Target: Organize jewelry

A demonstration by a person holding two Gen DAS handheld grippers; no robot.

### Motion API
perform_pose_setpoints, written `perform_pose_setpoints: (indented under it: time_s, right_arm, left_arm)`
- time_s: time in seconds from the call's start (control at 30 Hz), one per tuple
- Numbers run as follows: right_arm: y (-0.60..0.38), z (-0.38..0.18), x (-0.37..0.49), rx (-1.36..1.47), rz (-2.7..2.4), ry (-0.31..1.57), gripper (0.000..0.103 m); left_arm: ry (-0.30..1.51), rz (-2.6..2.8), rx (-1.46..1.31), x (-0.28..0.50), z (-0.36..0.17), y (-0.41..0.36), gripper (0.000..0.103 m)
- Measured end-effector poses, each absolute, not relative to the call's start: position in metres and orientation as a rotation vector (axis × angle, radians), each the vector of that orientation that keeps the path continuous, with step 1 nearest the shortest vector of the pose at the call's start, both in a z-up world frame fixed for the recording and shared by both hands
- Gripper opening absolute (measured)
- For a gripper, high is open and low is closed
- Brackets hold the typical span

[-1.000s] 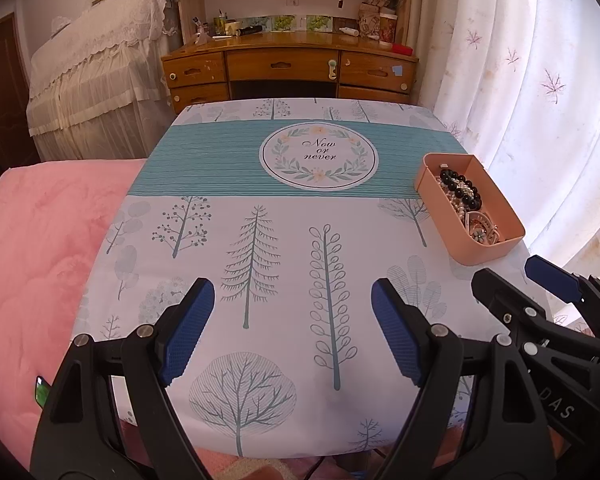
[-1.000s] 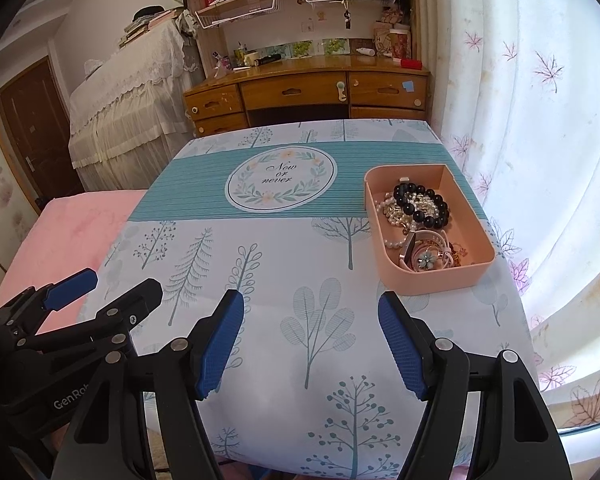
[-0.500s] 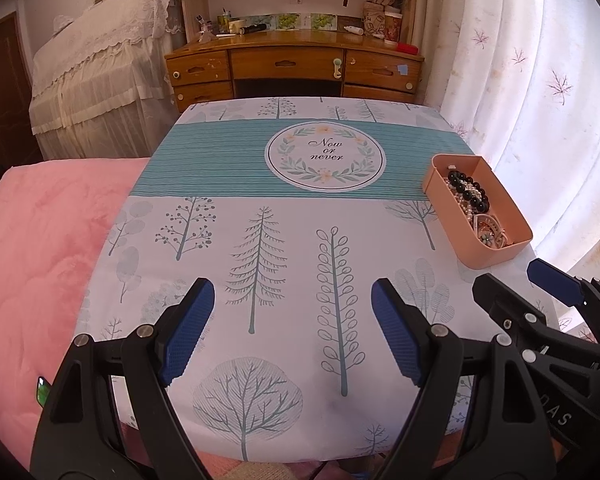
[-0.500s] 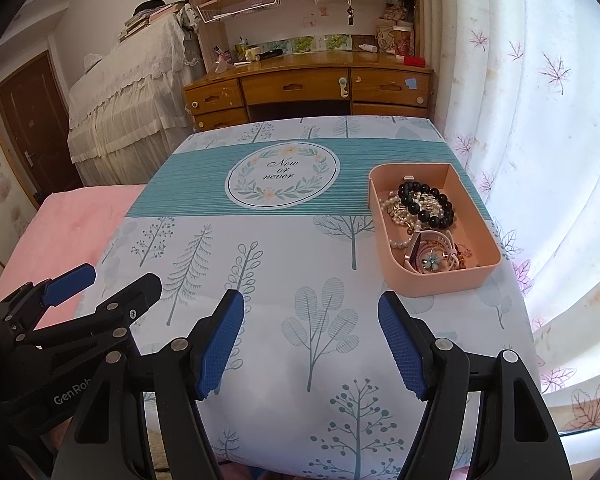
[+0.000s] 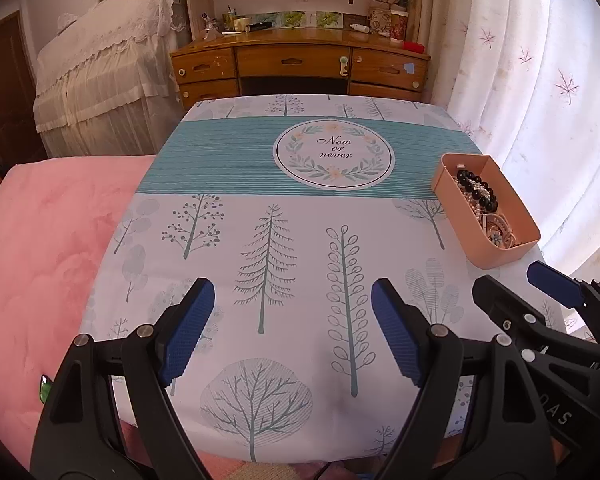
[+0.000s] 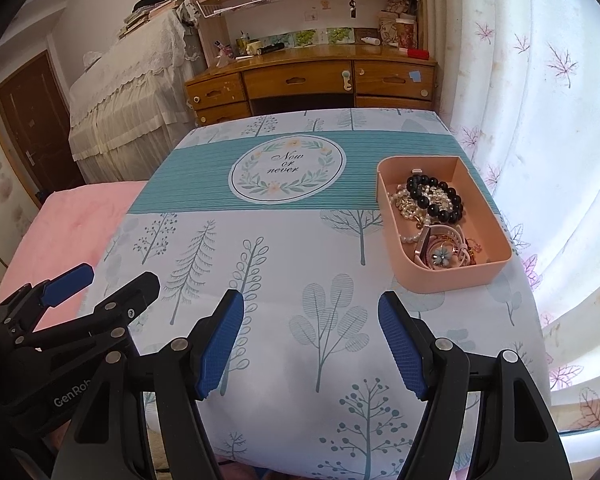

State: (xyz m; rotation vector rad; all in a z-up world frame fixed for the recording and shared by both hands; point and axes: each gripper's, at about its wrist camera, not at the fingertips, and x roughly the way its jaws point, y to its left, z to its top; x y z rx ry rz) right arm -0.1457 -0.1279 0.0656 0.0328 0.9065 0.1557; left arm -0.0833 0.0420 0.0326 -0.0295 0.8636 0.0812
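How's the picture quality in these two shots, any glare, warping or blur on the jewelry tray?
Left wrist view: strong fisheye bending, dark corners, the curtain washed out by daylight; the pink tray sits sharp but its contents are partly hidden by its wall. Right wrist view: same warping and bright curtain glare, yet the black bead bracelet reads clearly; a soft shadow lies on the tablecloth between the open right gripper fingers.

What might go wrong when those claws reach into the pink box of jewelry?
The black bead bracelet lies tangled with the pearl strands, so lifting one may drag out others. The pink tray sits near the table's right edge, by the curtain; a nudge from the right gripper could push it off.
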Motion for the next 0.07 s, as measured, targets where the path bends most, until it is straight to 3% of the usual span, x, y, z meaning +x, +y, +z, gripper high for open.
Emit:
perform_pose_setpoints:
  time_s: [0.07]
  right_arm:
    - [-0.1255, 0.0658, -0.1454, 0.028, 0.155, 0.911, 0.071]
  left_arm:
    - [0.868, 0.079, -0.035, -0.0832, 0.0318, 0.0429, 0.079]
